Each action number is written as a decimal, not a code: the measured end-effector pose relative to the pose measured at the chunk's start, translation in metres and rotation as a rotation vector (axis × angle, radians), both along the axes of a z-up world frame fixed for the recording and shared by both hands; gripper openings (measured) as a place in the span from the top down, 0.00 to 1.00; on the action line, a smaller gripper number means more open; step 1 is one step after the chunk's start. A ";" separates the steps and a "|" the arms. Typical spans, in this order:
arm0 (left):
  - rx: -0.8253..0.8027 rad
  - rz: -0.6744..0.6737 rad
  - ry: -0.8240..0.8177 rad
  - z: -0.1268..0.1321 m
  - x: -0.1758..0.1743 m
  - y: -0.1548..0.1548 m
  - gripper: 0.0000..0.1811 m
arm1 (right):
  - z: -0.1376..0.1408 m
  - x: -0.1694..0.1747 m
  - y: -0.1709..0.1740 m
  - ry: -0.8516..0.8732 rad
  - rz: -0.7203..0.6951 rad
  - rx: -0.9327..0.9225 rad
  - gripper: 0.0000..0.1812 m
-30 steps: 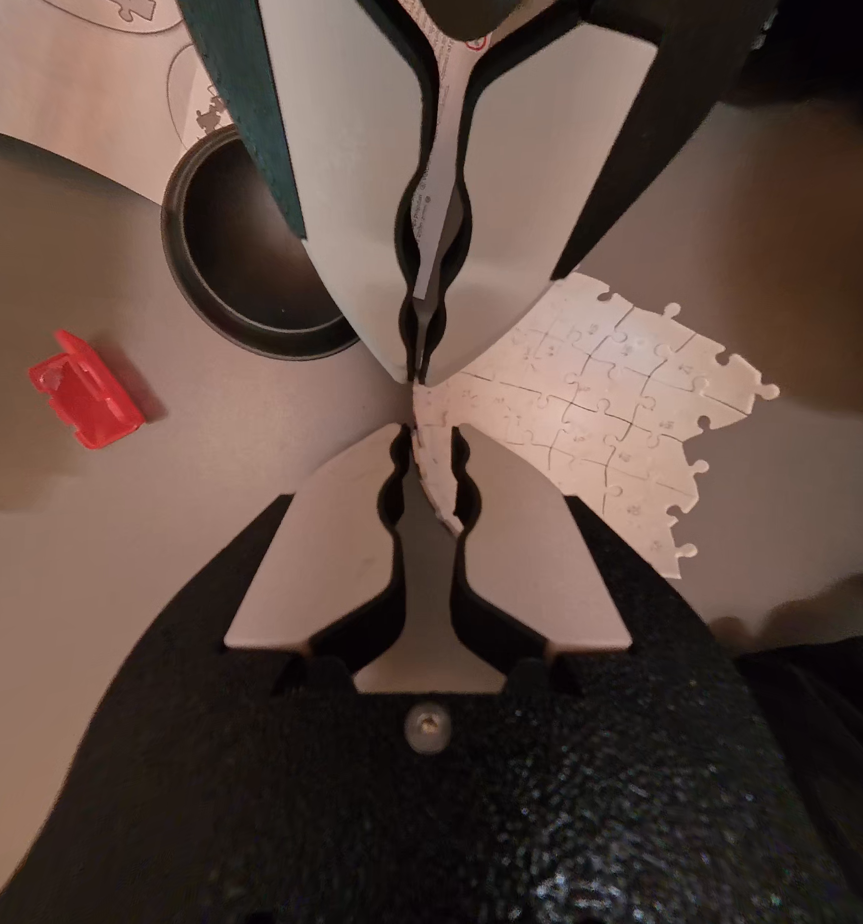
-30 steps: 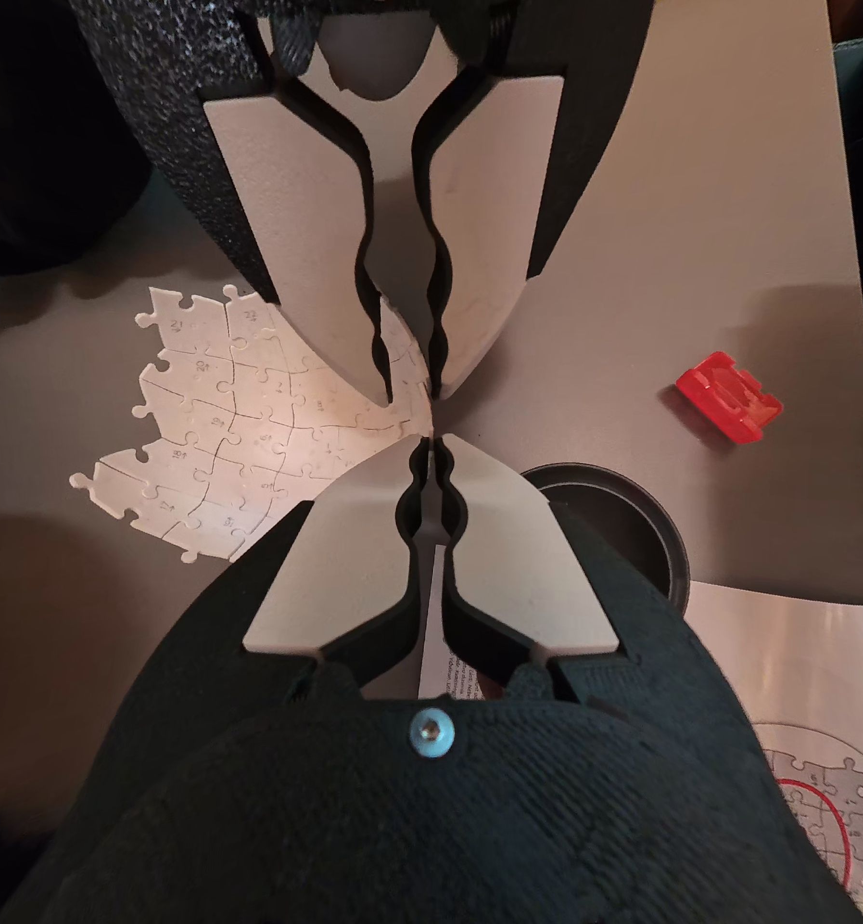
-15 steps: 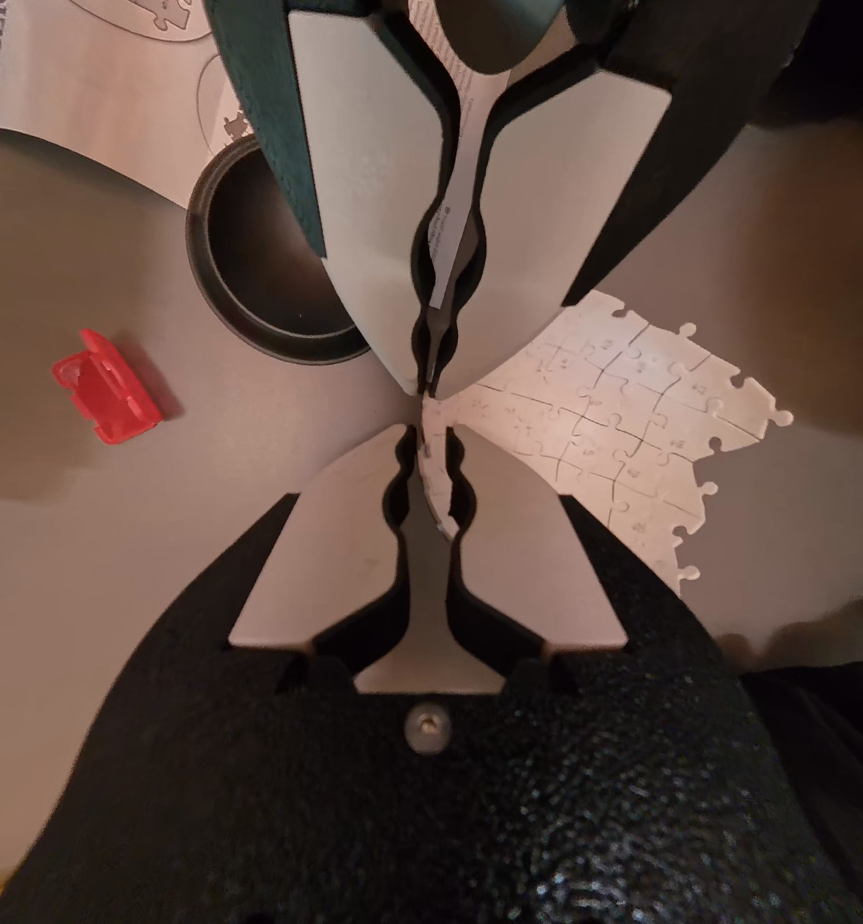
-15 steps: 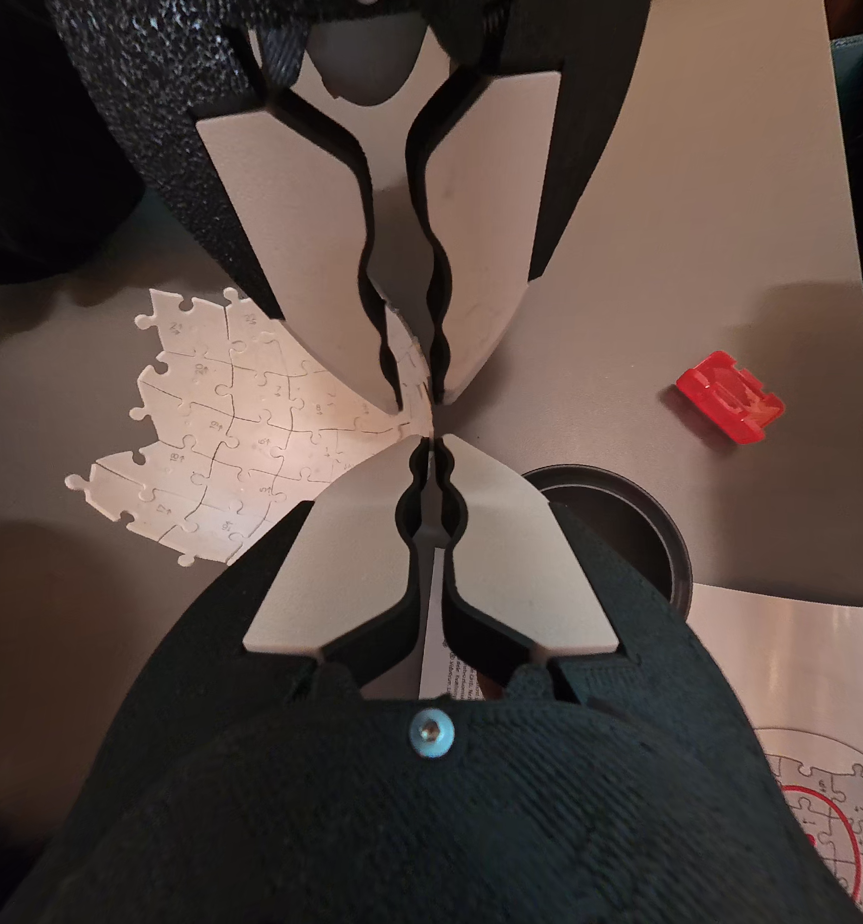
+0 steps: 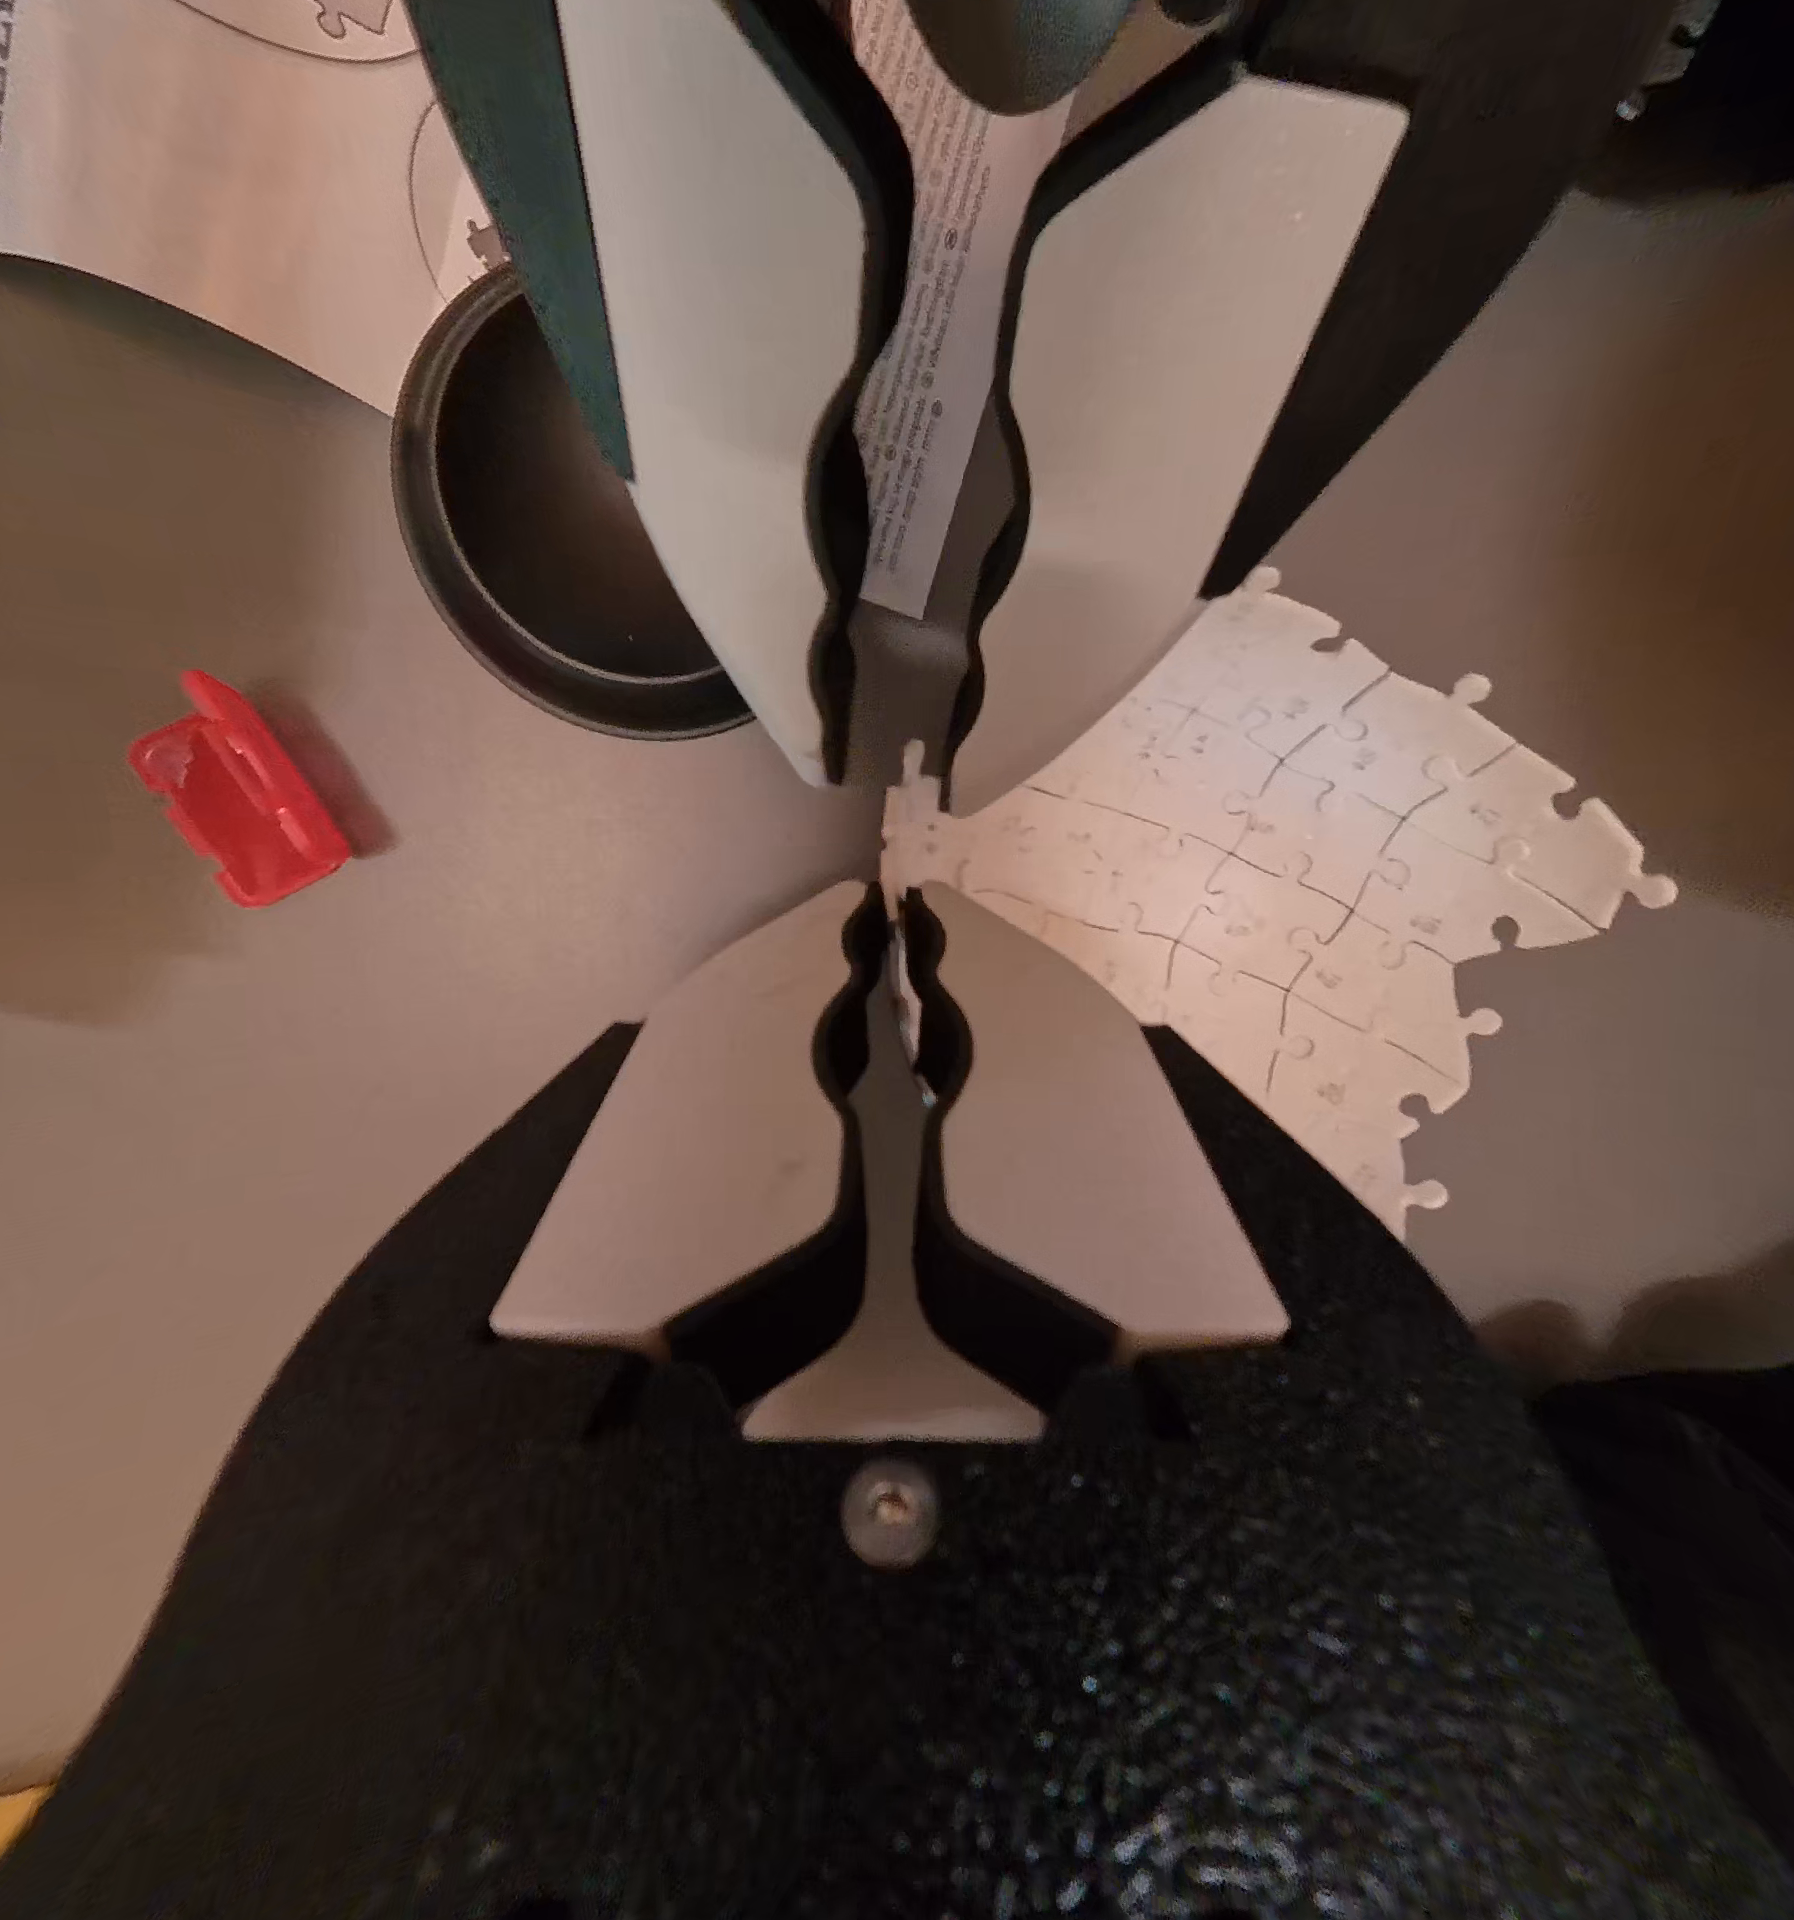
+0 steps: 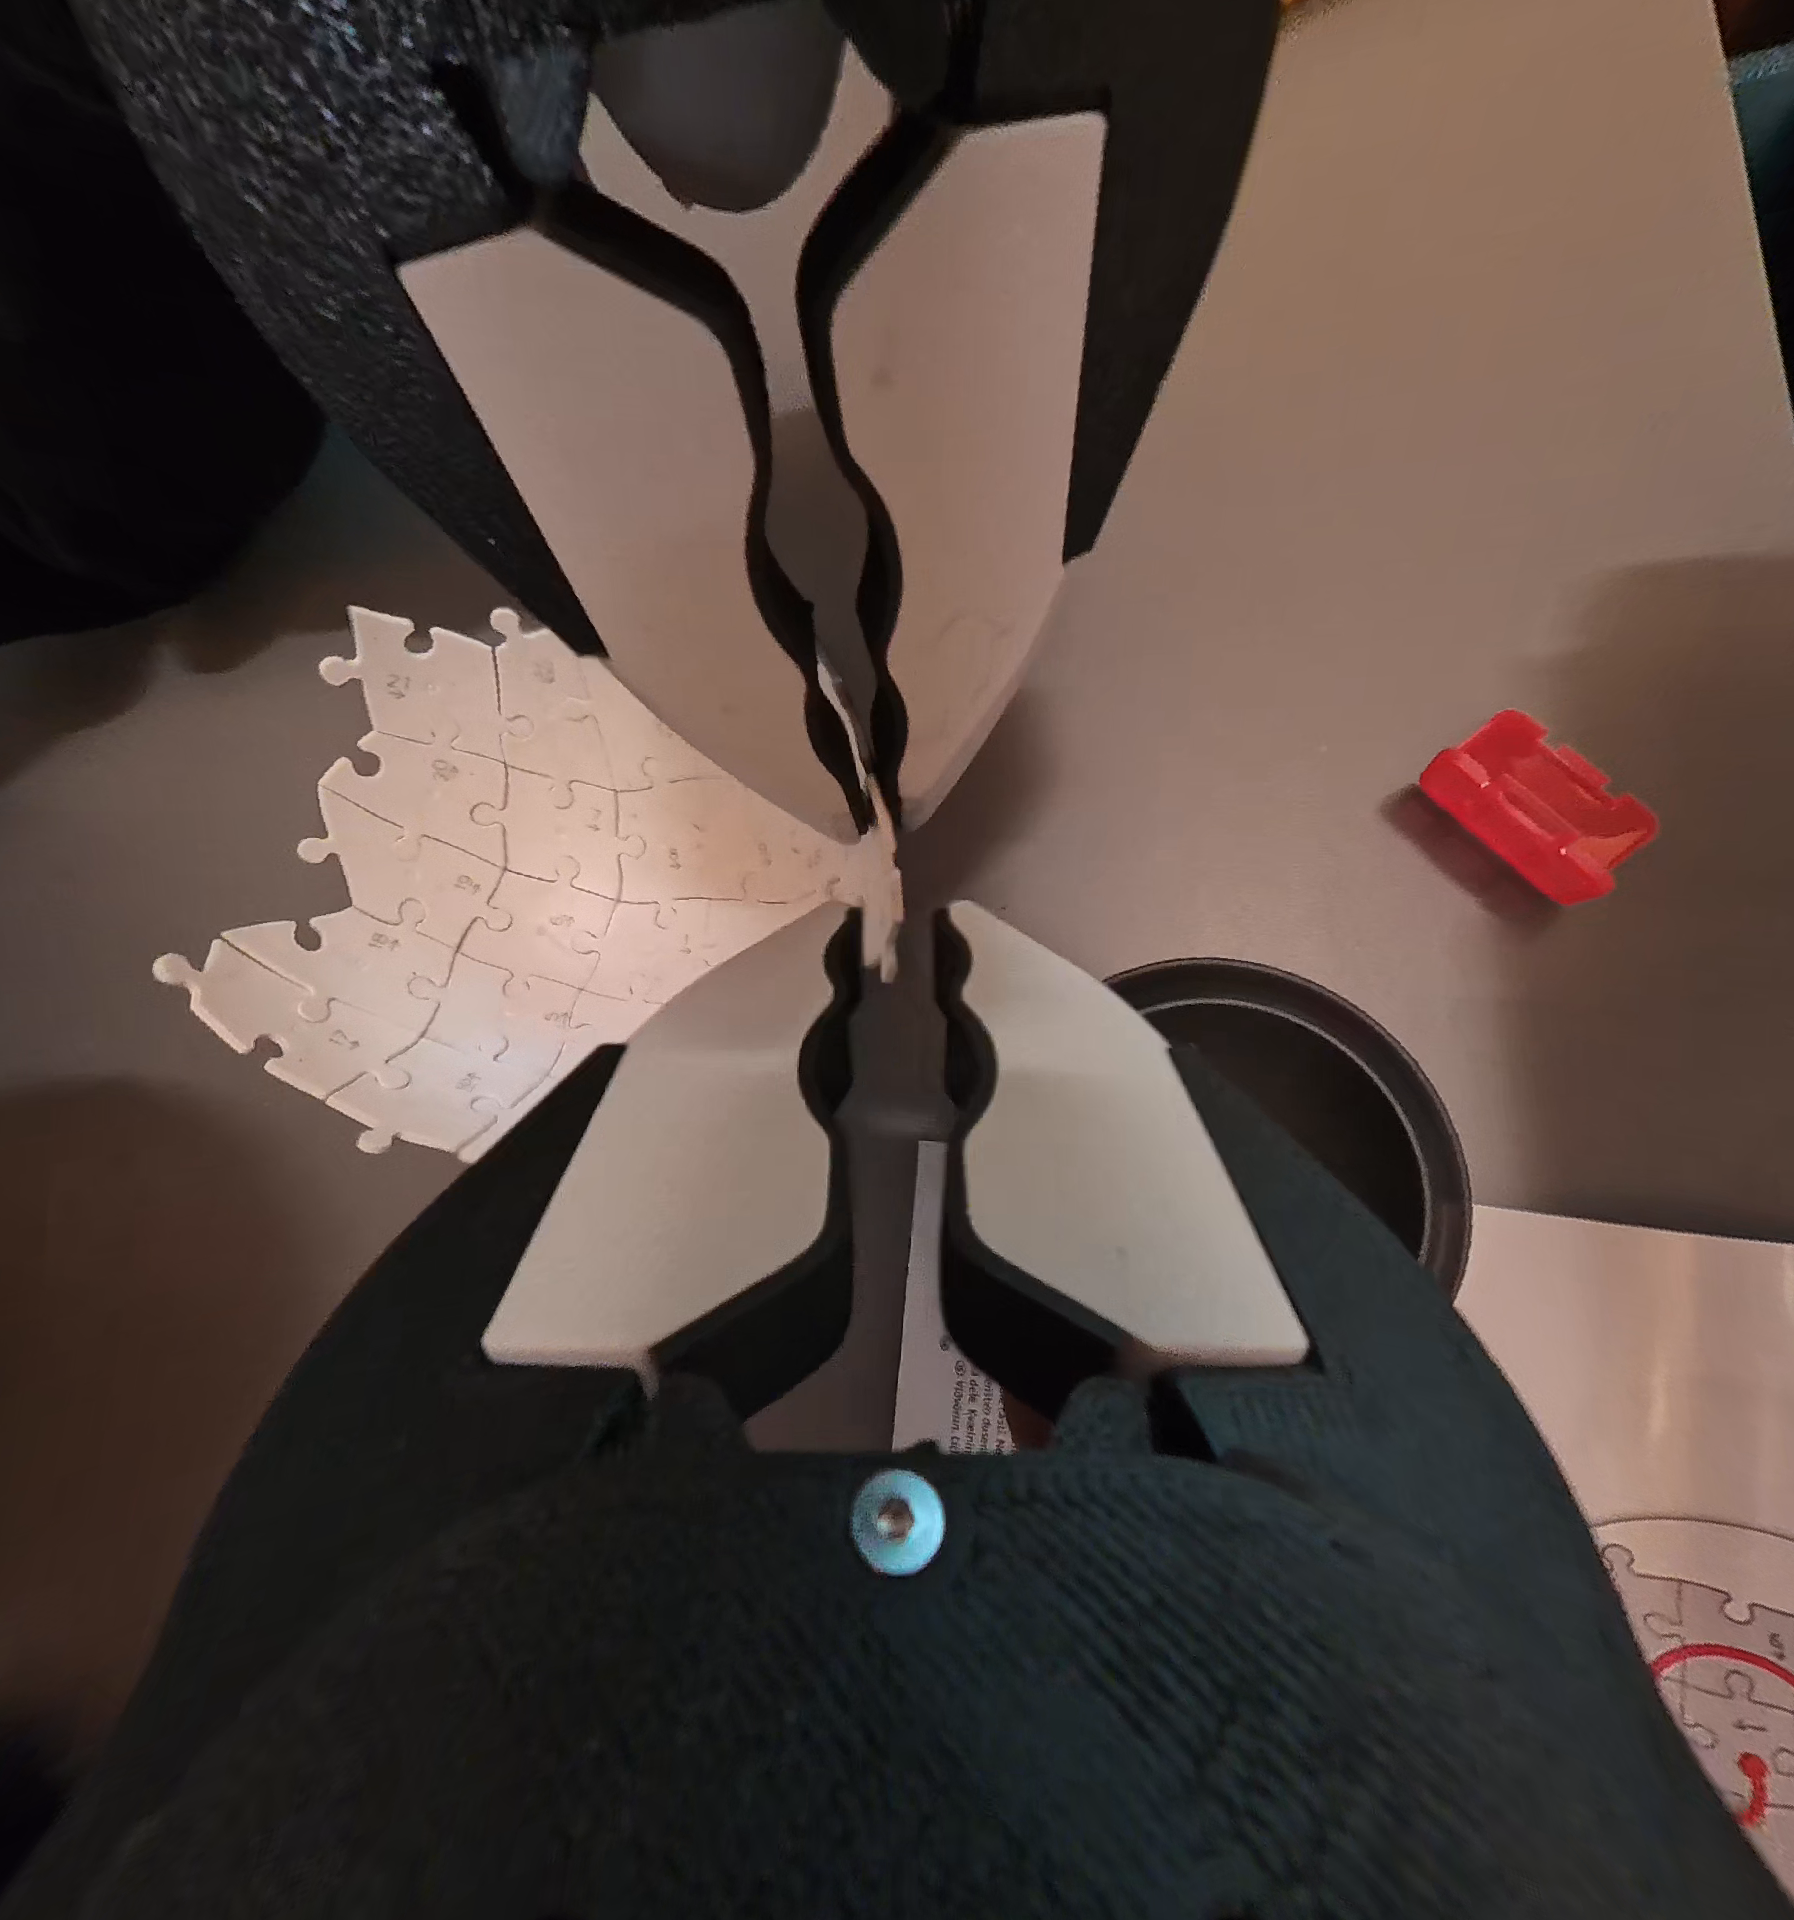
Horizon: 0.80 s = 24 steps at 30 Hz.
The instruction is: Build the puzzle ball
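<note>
A white, curved, partly joined puzzle section [image 5: 1288,883] lies on the grey table [image 5: 249,1143], fanning out to the right. My left gripper [image 5: 893,904] is shut on its narrow tip, edge-on between the fingers. My right gripper [image 5: 893,779] faces it from above, jaws a little apart, with a small end piece [image 5: 914,800] of the section between its tips. In the right wrist view the section [image 6: 519,894] fans left, my right gripper [image 6: 898,920] stands slightly open around the end piece [image 6: 885,925], and the left gripper [image 6: 877,816] pinches the tip from above.
A red plastic clip [image 5: 238,790] lies to the left, also in the right wrist view [image 6: 1537,821]. A black round ring stand [image 5: 540,561] sits beside the right gripper [image 6: 1371,1101]. A printed instruction sheet [image 5: 197,156] covers that corner [image 6: 1651,1403]. My two grippers' fingertips are within a few centimetres of each other.
My right gripper has opened from shut, leaving the small end piece on the section's tip. My left gripper has closed tighter on the tip.
</note>
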<state>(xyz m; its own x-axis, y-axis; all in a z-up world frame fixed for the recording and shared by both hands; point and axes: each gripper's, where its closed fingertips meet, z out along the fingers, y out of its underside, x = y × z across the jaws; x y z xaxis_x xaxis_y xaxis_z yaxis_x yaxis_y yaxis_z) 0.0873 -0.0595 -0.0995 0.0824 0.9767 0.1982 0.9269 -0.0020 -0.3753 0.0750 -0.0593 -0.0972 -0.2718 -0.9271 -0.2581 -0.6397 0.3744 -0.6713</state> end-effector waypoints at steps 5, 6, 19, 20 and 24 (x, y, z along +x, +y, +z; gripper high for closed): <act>-0.013 -0.018 0.006 0.001 0.000 0.001 0.98 | -0.004 0.002 -0.003 -0.035 -0.060 0.078 0.82; -0.018 -0.025 0.007 0.001 0.000 0.001 0.98 | -0.004 0.003 -0.001 -0.045 -0.057 0.098 0.82; -0.026 0.004 -0.014 0.003 -0.001 0.003 0.99 | -0.013 0.007 0.003 0.009 -0.069 0.141 0.80; -0.028 0.005 -0.018 0.003 0.000 0.003 0.99 | -0.012 0.008 0.003 -0.001 -0.071 0.144 0.80; -0.054 -0.003 -0.028 0.002 0.003 0.001 0.98 | -0.007 0.011 0.002 -0.031 -0.070 0.157 0.88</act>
